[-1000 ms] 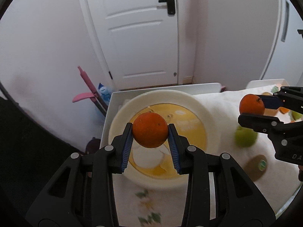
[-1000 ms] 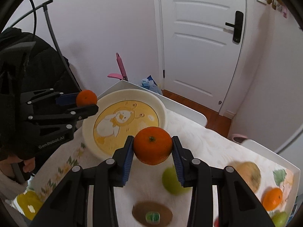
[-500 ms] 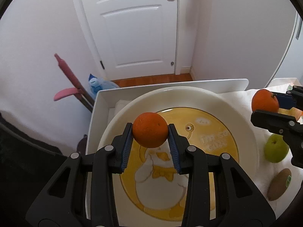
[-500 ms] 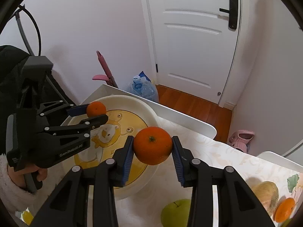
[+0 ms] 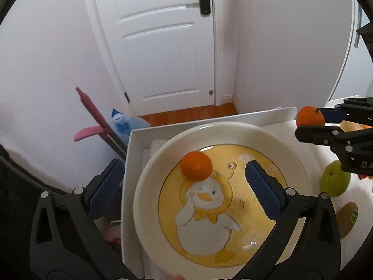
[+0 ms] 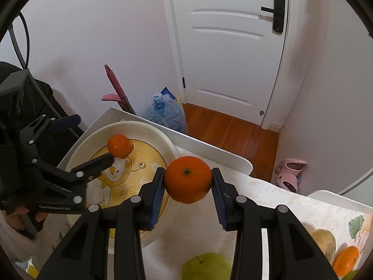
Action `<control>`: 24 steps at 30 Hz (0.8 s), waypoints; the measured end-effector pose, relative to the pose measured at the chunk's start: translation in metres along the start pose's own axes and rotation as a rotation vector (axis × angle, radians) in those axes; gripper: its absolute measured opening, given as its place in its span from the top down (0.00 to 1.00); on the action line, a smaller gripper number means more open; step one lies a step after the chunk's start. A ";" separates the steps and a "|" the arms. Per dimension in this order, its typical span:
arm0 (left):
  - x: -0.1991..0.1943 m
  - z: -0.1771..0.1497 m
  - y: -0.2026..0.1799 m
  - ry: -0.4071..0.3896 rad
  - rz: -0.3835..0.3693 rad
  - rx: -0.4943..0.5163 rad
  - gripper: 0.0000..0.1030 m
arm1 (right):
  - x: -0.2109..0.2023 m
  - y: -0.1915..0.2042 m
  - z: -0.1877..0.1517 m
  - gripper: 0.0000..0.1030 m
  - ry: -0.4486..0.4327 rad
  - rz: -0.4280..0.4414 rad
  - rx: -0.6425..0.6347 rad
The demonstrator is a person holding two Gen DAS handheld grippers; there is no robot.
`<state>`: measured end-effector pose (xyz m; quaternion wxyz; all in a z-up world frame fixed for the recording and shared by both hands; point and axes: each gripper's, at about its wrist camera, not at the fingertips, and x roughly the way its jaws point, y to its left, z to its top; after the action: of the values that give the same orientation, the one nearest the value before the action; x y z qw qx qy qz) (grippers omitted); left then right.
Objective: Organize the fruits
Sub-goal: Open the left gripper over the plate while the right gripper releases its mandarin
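Note:
A cream plate [image 5: 275, 135] with a yellow duck picture sits at the table's far left corner; it also shows in the right wrist view [image 6: 149, 128]. My left gripper [image 5: 184, 184] is open wide above the plate. A small orange [image 5: 196, 165] lies free between its fingers over the plate; it also shows in the right wrist view [image 6: 118, 145]. My right gripper [image 6: 188, 184] is shut on a second orange [image 6: 188, 179], held above the tablecloth just right of the plate; this orange also shows in the left wrist view [image 5: 310, 116].
A green apple [image 5: 335, 179] and a kiwi [image 5: 349, 219] lie on the cloth right of the plate. A pear [image 6: 324, 241] and another orange [image 6: 346, 259] lie at the right. The white table edge [image 6: 209, 149], a water bottle [image 6: 166, 112] and a door lie beyond.
My left gripper has opened and let go of its orange, which now sits free over the plate. My right gripper has moved closer to the plate with its orange.

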<state>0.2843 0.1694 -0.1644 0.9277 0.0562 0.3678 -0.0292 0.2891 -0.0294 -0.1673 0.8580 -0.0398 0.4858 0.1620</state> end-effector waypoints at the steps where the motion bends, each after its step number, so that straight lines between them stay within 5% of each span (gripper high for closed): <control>1: -0.002 -0.001 0.002 0.004 -0.001 -0.008 0.00 | 0.000 0.000 0.001 0.65 0.001 0.001 -0.006; 24: -0.019 -0.035 0.020 0.089 0.016 -0.136 0.00 | 0.063 0.053 0.015 0.65 0.090 0.134 -0.235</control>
<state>0.2485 0.1935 -0.1751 0.9123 -0.0028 0.4095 0.0058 0.3148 0.0394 -0.2083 0.8119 -0.1146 0.5031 0.2729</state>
